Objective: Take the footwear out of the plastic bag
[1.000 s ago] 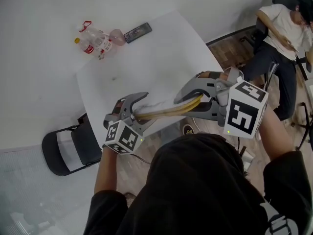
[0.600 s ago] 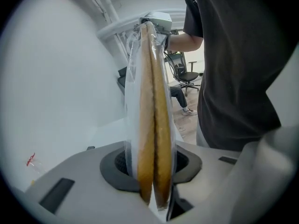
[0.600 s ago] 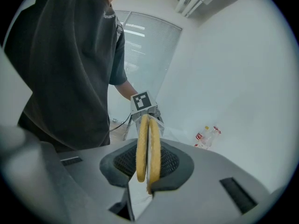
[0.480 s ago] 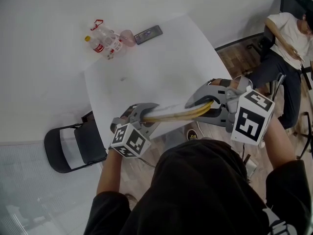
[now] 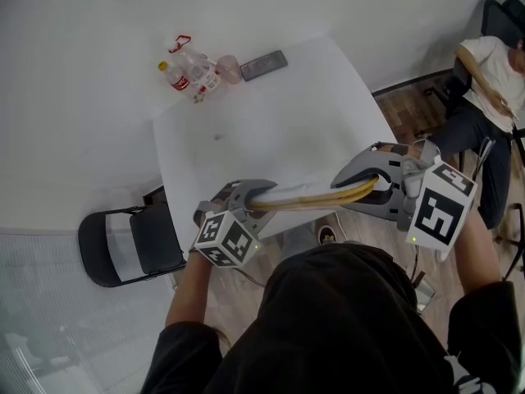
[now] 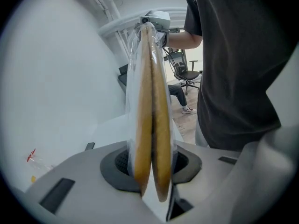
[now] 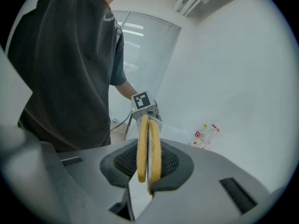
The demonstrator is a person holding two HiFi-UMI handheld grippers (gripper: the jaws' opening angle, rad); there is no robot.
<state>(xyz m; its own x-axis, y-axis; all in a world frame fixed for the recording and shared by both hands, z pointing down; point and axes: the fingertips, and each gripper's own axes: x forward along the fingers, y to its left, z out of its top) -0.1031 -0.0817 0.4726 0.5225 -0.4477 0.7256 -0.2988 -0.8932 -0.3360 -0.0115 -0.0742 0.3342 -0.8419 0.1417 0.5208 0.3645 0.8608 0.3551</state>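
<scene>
A pair of flat yellow slippers (image 5: pixel 316 196) in a clear plastic bag (image 6: pixel 132 78) hangs in the air between my two grippers, over the near edge of the white table (image 5: pixel 271 121). My left gripper (image 5: pixel 254 194) has just been closing and is now shut on the bagged end of the slippers (image 6: pixel 152 120). My right gripper (image 5: pixel 373 189) is shut on the other end, where the two soles (image 7: pixel 148 148) stand on edge between its pads. In each gripper view the opposite gripper shows at the far end of the soles: the right gripper (image 6: pixel 156 18) and the left gripper (image 7: pixel 145 108).
Plastic bottles (image 5: pixel 190 74) and a dark phone (image 5: pixel 263 65) lie at the table's far edge. A black folding chair (image 5: pixel 123 249) stands left of the table. A person (image 5: pixel 484 80) sits at the far right. Wooden floor lies under the grippers.
The left gripper's jaws, open around the slippers' end a second ago, have closed onto it. Everything has drifted slightly right and down in the head view. The right grip is unchanged.
</scene>
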